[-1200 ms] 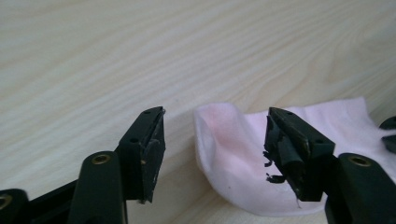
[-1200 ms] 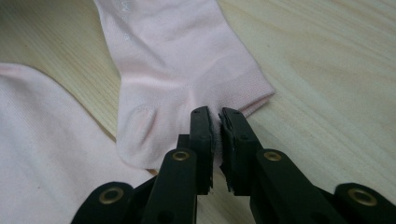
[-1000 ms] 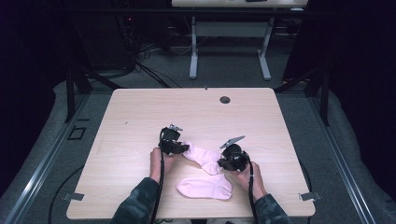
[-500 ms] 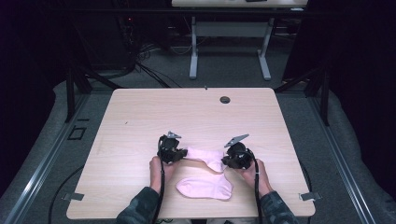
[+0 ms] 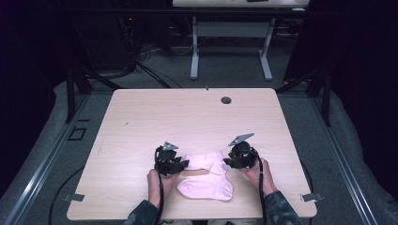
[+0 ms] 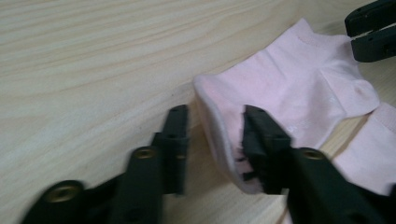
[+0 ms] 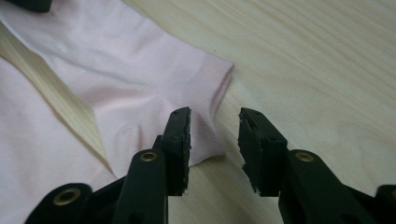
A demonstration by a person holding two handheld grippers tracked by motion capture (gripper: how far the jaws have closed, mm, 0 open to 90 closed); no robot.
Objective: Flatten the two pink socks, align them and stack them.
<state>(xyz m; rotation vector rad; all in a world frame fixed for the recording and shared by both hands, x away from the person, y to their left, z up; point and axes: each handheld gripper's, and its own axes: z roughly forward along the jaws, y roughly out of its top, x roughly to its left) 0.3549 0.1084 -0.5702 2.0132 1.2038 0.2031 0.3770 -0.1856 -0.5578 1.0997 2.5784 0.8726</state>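
Two pale pink ankle socks lie near the table's front edge. The farther sock (image 5: 204,162) stretches between both grippers; the nearer sock (image 5: 205,188) lies flat just in front of it. My left gripper (image 5: 182,164) is open, its jaws straddling the raised toe edge of the farther sock (image 6: 299,88), and its right jaw touches the fabric. My right gripper (image 5: 229,161) is open too, astride the cuff corner of that sock (image 7: 140,70). The nearer sock (image 7: 32,140) shows at the left of the right gripper view.
The light wooden table (image 5: 197,117) has a dark cable hole (image 5: 226,100) near its far edge. The person's hands come in from the bottom. Another desk's legs (image 5: 195,51) and cables stand on the floor beyond.
The left gripper has drawn back toward the person and the right gripper has shifted slightly right. The farther sock now lies more level between them.
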